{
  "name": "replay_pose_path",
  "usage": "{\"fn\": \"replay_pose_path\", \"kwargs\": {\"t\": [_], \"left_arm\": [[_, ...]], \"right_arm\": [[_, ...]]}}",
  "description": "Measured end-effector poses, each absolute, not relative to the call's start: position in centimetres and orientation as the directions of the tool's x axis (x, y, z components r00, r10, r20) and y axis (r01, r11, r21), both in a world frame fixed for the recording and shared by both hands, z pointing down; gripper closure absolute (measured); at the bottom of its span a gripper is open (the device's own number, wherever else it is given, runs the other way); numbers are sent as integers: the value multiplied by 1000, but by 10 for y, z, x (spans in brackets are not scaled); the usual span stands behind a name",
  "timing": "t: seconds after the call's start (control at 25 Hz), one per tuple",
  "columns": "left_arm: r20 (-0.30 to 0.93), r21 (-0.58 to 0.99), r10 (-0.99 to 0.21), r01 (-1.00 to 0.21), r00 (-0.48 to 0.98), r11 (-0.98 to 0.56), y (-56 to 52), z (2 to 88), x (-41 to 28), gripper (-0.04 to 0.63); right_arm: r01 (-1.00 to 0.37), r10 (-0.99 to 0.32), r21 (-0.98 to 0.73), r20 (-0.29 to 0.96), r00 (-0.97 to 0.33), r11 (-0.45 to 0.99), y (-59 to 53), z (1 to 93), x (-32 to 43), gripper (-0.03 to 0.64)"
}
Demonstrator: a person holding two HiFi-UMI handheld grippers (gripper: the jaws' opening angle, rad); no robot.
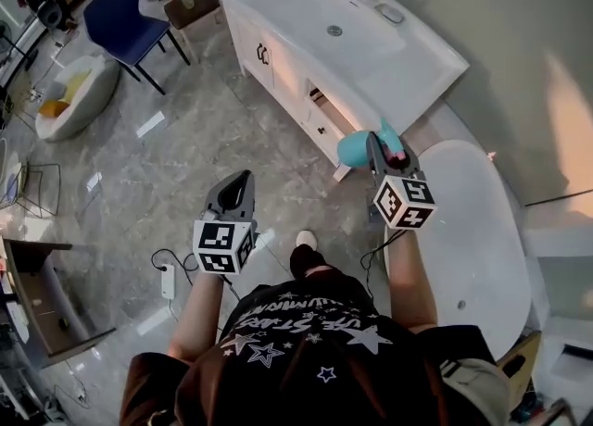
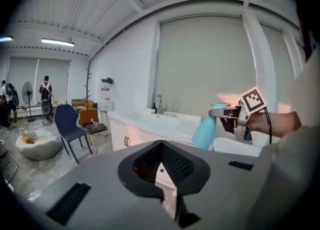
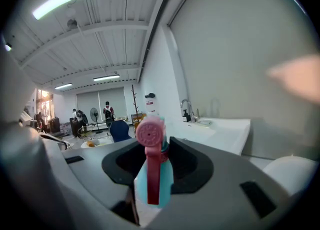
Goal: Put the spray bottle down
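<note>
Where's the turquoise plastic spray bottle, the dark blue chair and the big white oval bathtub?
turquoise plastic spray bottle (image 1: 354, 149): head view, on its round body.
dark blue chair (image 1: 120, 22): head view, on its seat.
white oval bathtub (image 1: 477, 230): head view, on its bare inside.

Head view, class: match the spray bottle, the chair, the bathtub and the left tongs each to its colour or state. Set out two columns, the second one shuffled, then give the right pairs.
Things
1 spray bottle
2 chair
3 bathtub
4 left tongs

Colour or state
A dark blue, standing on the floor
B white, oval, on the right
C closed, with nothing in them
D turquoise with a pink head, gripped in the right tongs

Pairs: 1-D, 2-A, 3-B, 4-C
</note>
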State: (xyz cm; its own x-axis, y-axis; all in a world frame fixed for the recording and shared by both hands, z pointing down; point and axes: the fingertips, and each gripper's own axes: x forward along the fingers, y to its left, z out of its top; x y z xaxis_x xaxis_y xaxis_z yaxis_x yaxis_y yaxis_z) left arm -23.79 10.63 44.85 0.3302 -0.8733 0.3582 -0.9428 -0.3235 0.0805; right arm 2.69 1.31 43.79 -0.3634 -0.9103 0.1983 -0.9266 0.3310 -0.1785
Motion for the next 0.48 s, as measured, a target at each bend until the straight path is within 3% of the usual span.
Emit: {"fn": "replay_pose_path", "kwargs": {"t": [0.48], "left_arm": [[347, 57, -863, -927, 366, -370, -12, 444, -171, 580]], "right_arm": [[-943, -931, -201, 201, -306, 266, -88, 440, 106, 468]]}}
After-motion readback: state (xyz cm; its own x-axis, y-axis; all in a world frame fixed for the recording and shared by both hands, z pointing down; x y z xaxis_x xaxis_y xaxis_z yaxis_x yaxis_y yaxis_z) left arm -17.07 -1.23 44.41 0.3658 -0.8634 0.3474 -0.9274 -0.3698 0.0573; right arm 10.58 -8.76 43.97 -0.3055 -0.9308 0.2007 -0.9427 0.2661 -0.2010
